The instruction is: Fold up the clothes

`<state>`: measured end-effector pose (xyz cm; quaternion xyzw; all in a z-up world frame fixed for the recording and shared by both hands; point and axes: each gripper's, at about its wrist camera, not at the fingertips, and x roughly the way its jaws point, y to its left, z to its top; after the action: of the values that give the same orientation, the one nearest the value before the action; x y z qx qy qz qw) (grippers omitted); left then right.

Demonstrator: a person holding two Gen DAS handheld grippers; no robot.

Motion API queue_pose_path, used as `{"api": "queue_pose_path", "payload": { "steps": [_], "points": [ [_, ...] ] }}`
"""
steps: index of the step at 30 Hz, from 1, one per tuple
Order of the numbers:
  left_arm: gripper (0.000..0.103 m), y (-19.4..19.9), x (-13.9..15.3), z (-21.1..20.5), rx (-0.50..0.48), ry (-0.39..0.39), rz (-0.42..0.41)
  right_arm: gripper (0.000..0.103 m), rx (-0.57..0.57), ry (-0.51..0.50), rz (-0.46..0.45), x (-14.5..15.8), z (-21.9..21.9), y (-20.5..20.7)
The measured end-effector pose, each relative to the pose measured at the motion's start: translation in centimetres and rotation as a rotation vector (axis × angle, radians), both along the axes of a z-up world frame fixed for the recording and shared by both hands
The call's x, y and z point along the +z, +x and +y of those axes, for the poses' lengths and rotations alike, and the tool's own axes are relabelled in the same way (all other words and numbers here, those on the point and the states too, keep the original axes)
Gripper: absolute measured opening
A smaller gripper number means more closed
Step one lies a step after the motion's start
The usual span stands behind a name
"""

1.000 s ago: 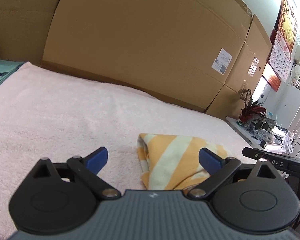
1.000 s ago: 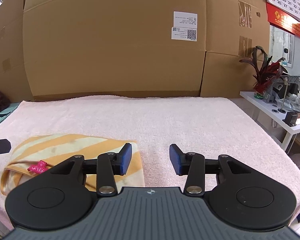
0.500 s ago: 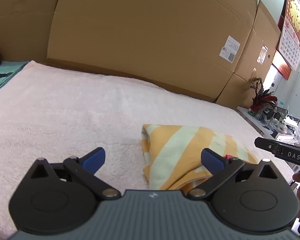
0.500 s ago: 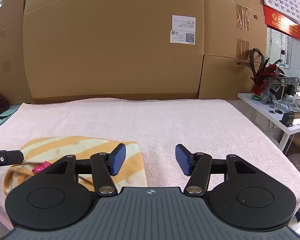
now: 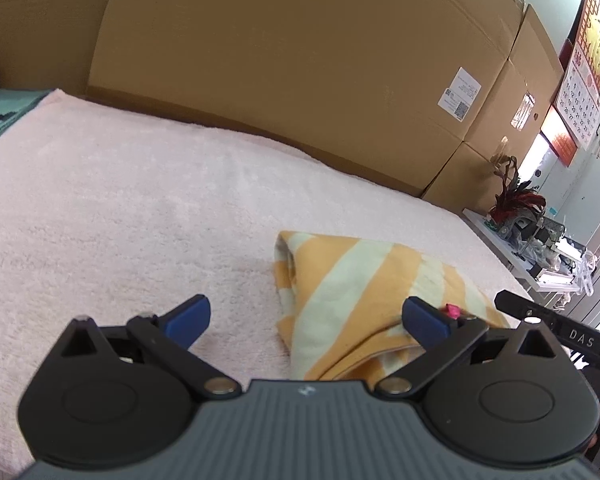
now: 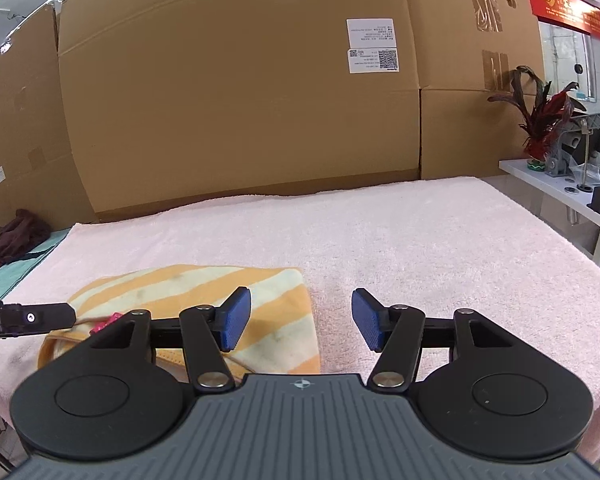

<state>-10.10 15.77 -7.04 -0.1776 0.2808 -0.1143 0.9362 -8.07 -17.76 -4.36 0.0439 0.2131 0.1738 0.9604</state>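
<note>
A folded orange and cream striped garment (image 5: pixel 352 292) lies on the pink towel-covered table (image 5: pixel 120 200) near its front edge. It also shows in the right wrist view (image 6: pixel 188 296), with a small pink tag (image 6: pixel 105 323) at its near left. My left gripper (image 5: pixel 308 316) is open and empty, just above the garment's left end. My right gripper (image 6: pixel 300 326) is open and empty, over the garment's right edge. The left gripper's finger (image 6: pixel 32 317) reaches into the right wrist view from the left.
Large cardboard boxes (image 6: pixel 236 112) wall off the back of the table. A white side table (image 6: pixel 560 188) with a red plant (image 6: pixel 540 120) and tools stands at right. Dark clothes (image 6: pixel 12 236) lie on a teal cloth at far left.
Both grippers have opened a little wider. The left gripper has drawn in closer over the garment, and its finger now reaches further into the right wrist view.
</note>
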Motion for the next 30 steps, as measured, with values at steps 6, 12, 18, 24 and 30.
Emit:
{"api": "queue_pose_path", "payload": {
  "steps": [6,12,18,24,30],
  "points": [
    [0.102,0.0,-0.7,-1.3,-0.046,0.041,0.009,0.06,0.016,0.01,0.012,-1.1,-0.4,0.0],
    [0.102,0.1,-0.4,-0.7,-0.088,-0.016,0.028,0.06,0.065,0.033,0.011,-0.9,-1.2,-0.6],
    [0.102,0.4,-0.3,-0.3,-0.146,-0.086,0.081,0.059,0.106,0.088,0.106,-0.3,-2.6,0.1],
    [0.102,0.6,-0.5,-1.3,-0.181,-0.093,0.073,0.059,0.147,0.11,0.144,-0.6,-2.4,0.3],
    [0.102,2.1,-0.8,-0.7,-0.168,-0.17,0.087,0.061,0.174,0.161,0.205,-1.2,-2.6,1.1]
  ]
}}
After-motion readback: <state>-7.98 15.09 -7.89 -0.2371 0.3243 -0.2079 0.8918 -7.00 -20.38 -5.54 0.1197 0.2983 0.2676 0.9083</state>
